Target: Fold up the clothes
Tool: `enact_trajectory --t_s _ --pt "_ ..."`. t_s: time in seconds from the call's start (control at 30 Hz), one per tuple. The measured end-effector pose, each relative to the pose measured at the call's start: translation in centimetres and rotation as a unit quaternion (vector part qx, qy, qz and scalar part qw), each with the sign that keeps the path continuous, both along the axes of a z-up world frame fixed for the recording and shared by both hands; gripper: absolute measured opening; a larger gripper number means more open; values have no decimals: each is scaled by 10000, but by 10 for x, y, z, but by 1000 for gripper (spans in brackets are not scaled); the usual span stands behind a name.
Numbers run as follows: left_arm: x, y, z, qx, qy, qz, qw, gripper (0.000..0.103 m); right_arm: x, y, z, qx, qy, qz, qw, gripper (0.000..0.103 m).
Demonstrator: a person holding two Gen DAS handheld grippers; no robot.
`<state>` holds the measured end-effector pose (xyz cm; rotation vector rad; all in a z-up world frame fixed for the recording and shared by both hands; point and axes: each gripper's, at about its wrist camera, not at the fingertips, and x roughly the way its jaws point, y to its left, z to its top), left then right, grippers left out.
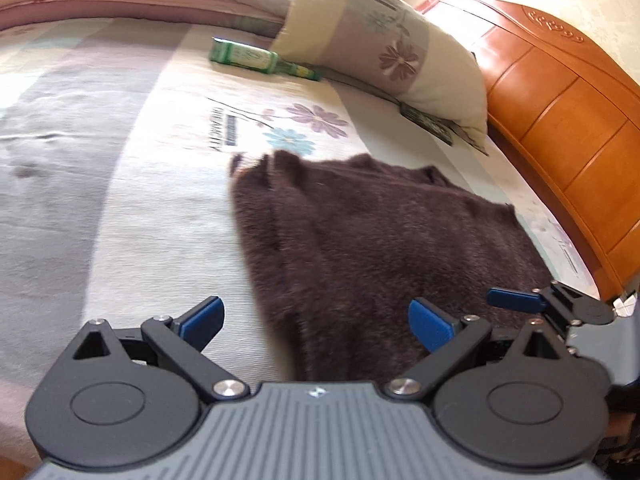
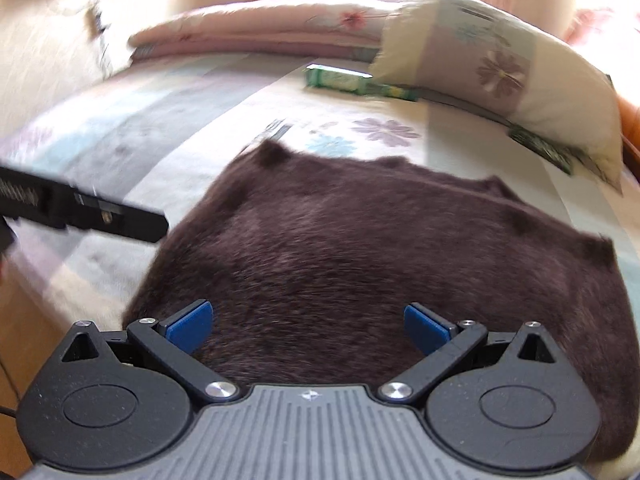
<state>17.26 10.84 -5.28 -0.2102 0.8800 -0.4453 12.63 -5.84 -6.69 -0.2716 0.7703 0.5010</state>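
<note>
Both my grippers, left (image 1: pixel 316 320) and right (image 2: pixel 308 322), gape empty above the sweater (image 2: pixel 380 248); fuzzy pile could slip a shallow pinch.

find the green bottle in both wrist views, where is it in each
Left wrist: the green bottle lies on the bedsheet in the upper middle, left of the floral pillow.
Right wrist: the green bottle lies in the upper middle, again by the pillow's left end.
Shared landmark: the brown fuzzy garment spread nearer the camera.
</note>
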Motion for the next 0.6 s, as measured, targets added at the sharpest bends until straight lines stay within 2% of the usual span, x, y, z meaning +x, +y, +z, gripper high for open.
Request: enact_trajectory --t_s 0.07,0.17,0.3,0.47,0.6 --pt "-1 8 0 8 -19 104 9999 99 -2 18 -7 -273 -92 253 9993 103" --pt "-1 16 -1 7 2 203 9998 99 -3 36 -19 -469 16 559 9973 103" --pt "1 22 -3 8 -10 253 9997 99 -1 34 -17 -199 309 650 9972 103" --pt "10 21 -4 -76 -19 309 9995 99 15 9 1 34 -61 217 9997 103" --pt "18 15 -6 -83 14 190 9998 99 31 -10 0 223 1 -98 9997 103"
